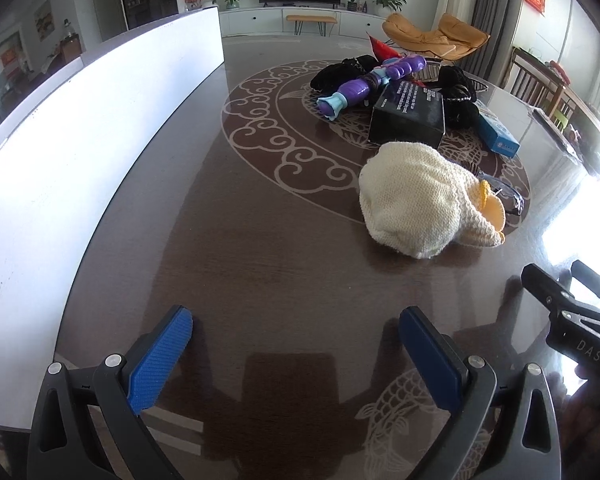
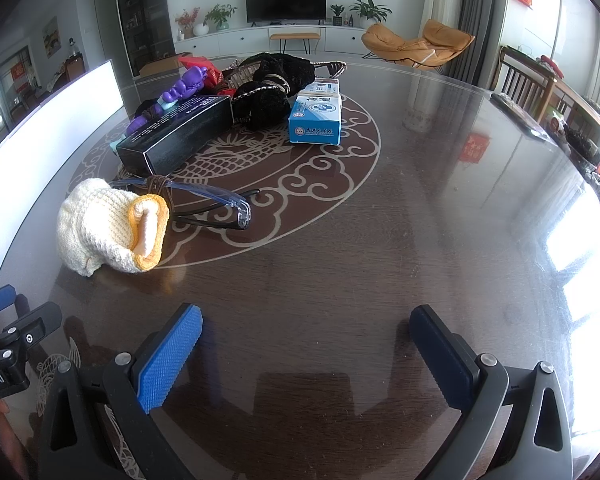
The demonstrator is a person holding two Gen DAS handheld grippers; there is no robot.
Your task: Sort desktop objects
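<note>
Left wrist view: left gripper (image 1: pixel 296 336) hangs low over the dark glossy surface (image 1: pixel 260 248), its fingers (image 1: pixel 160 360) spread wide with nothing between them.
Right wrist view: right gripper (image 2: pixel 306 340) sits just as low, blue-padded fingers (image 2: pixel 168 360) apart and empty.
Nearest item: cream knitted glove (image 1: pixel 416 204), a soft lump with a yellow cuff, lying ahead and to the right of the left fingers; from the right side it lies ahead and to the left.
Glove axis: runs roughly crosswise to both grippers, closed end toward the left side, cuff opening toward the right.
Beside the cuff: clear-framed glasses (image 2: pixel 220 204), touching or almost touching the glove, with a brown band (image 2: pixel 160 186) wound round them.
Farther back: black box (image 1: pixel 408 114), purple toy (image 1: pixel 364 84), blue-and-white carton (image 2: pixel 318 118) and black fabric (image 2: pixel 276 88), bunched together in the middle.
Left edge: tall white board (image 1: pixel 60 184), well apart from the pile.
Nearer arm, as I judge it: both look about equally close to the glove; the left has the cleaner path, since the glasses crowd the cuff end.
Stage: sorting looks barely begun.
</note>
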